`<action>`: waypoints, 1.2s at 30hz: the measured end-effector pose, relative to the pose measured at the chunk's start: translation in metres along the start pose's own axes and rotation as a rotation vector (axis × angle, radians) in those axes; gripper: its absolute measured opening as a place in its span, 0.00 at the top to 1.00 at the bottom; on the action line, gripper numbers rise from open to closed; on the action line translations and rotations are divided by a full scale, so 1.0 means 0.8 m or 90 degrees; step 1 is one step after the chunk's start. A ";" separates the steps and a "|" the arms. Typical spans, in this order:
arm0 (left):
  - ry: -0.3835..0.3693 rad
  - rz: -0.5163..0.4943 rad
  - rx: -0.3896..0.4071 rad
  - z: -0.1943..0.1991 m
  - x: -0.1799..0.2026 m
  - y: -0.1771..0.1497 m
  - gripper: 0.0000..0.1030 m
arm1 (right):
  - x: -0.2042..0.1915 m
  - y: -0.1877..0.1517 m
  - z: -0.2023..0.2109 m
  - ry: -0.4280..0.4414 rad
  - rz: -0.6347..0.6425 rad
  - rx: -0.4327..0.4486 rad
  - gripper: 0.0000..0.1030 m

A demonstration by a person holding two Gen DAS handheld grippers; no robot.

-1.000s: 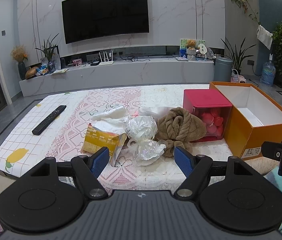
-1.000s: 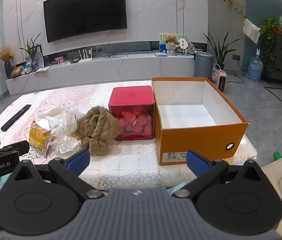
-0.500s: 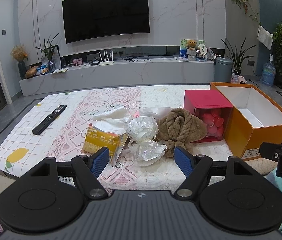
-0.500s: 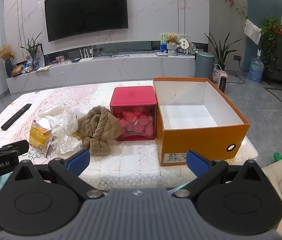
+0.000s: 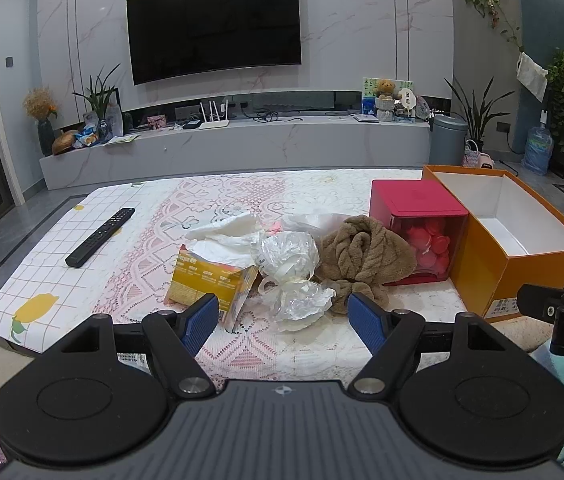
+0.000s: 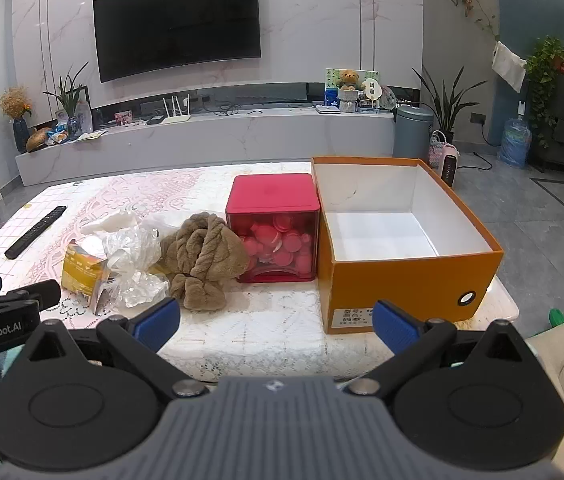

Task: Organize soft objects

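Orange cardboard marks your likely destination: the open orange box at the right end of the tabletop has nothing in it that these views show, so by my reading the sorting has not started.

Every soft thing sits in one heap to the left of it. The brown towel is bunched up against the red container, which stands just beside the box. The crumpled clear plastic bag touches the towel's left side, with white tissue behind it and the yellow tissue pack at the left edge of the heap. The remote lies well apart, farther left.

Your left gripper hovers short of the heap, jaws wide apart and holding nothing. Your right gripper hangs over the near edge, in front of the red container and the box, jaws likewise spread and unloaded.

All the pieces are left to move; the towel looks the easiest first grab.
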State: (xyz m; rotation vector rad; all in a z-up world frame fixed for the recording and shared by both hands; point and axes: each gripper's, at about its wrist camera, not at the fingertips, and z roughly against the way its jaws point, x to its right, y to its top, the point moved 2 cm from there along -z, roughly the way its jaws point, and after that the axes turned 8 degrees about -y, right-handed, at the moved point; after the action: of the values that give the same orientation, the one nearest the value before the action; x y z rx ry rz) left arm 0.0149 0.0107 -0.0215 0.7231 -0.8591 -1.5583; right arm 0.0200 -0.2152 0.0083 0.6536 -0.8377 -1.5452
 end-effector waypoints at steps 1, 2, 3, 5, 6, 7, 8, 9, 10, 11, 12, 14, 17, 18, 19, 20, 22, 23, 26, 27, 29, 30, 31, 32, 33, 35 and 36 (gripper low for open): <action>0.000 0.000 0.000 0.000 0.000 0.001 0.16 | 0.000 0.000 0.000 0.000 0.000 0.000 0.03; -0.001 0.001 0.000 0.000 0.000 0.000 0.16 | 0.000 0.000 0.000 0.000 0.000 0.001 0.03; -0.003 0.001 -0.001 0.000 -0.001 -0.001 0.16 | -0.001 0.000 0.000 0.000 -0.001 0.002 0.03; -0.005 0.002 -0.001 0.000 -0.002 -0.003 0.16 | -0.001 0.001 0.000 0.003 -0.003 0.002 0.03; -0.007 0.002 -0.001 0.000 -0.002 -0.005 0.16 | -0.002 0.001 0.000 0.004 -0.003 0.001 0.03; -0.008 0.002 -0.002 0.000 -0.003 -0.005 0.17 | -0.002 0.000 -0.001 0.003 -0.003 0.001 0.03; -0.010 0.002 -0.003 -0.001 -0.003 -0.003 0.17 | -0.003 0.001 -0.002 0.002 -0.003 0.001 0.03; -0.012 0.003 -0.005 -0.002 -0.004 -0.003 0.17 | -0.003 0.000 -0.003 0.003 -0.003 0.000 0.03; -0.014 0.004 -0.008 -0.004 -0.004 0.000 0.17 | -0.002 0.000 -0.004 0.004 -0.003 -0.001 0.03; -0.018 0.002 -0.010 -0.006 -0.004 0.001 0.17 | -0.003 0.000 -0.006 0.004 0.000 -0.002 0.03; -0.022 -0.003 -0.012 -0.008 -0.004 0.000 0.20 | -0.004 0.000 -0.009 0.003 0.002 -0.003 0.03; -0.030 -0.012 -0.014 -0.012 -0.005 0.002 0.22 | -0.006 0.001 -0.014 0.004 0.008 -0.002 0.03; -0.047 -0.021 -0.018 -0.021 -0.008 0.005 0.28 | -0.009 0.002 -0.023 0.025 0.016 0.007 0.03; -0.055 -0.019 -0.023 -0.025 -0.010 0.006 0.30 | -0.010 0.002 -0.026 0.034 0.018 0.010 0.03; -0.064 -0.012 -0.027 -0.030 -0.013 0.007 0.34 | -0.013 0.003 -0.031 0.043 0.022 0.014 0.03; -0.075 -0.008 -0.030 -0.034 -0.016 0.008 0.36 | -0.016 0.004 -0.037 0.051 0.033 0.017 0.05; -0.087 -0.006 -0.033 -0.045 -0.020 0.009 0.37 | -0.025 0.005 -0.048 0.065 0.055 0.020 0.13; -0.088 -0.004 -0.034 -0.051 -0.022 0.010 0.37 | -0.029 0.006 -0.056 0.079 0.067 0.020 0.18; -0.096 0.017 -0.043 -0.073 -0.031 0.015 0.33 | -0.041 0.008 -0.081 0.114 0.078 0.019 0.24; -0.102 0.028 -0.048 -0.081 -0.034 0.016 0.30 | -0.044 0.009 -0.088 0.127 0.081 0.019 0.27; -0.108 0.052 -0.062 -0.101 -0.041 0.019 0.27 | -0.054 0.011 -0.108 0.144 0.082 0.013 0.27; -0.108 0.059 -0.069 -0.110 -0.043 0.019 0.27 | -0.058 0.013 -0.118 0.145 0.082 0.008 0.28; -0.106 0.066 -0.078 -0.121 -0.045 0.020 0.27 | -0.061 0.013 -0.127 0.146 0.081 0.002 0.28; -0.104 0.074 -0.085 -0.132 -0.047 0.021 0.27 | -0.065 0.014 -0.141 0.146 0.078 -0.008 0.28; -0.104 0.082 -0.090 -0.141 -0.048 0.020 0.25 | -0.067 0.015 -0.151 0.149 0.073 -0.017 0.28; -0.099 0.102 -0.110 -0.162 -0.051 0.021 0.25 | -0.073 0.016 -0.176 0.161 0.058 -0.040 0.28; -0.095 0.109 -0.116 -0.171 -0.053 0.020 0.25 | -0.077 0.017 -0.187 0.162 0.054 -0.050 0.29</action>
State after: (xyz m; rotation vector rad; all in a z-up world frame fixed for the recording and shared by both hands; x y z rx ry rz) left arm 0.1437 0.0332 -0.0824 0.3954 -0.8514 -1.5271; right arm 0.1562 -0.1765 -0.0713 0.7302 -0.6026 -1.3776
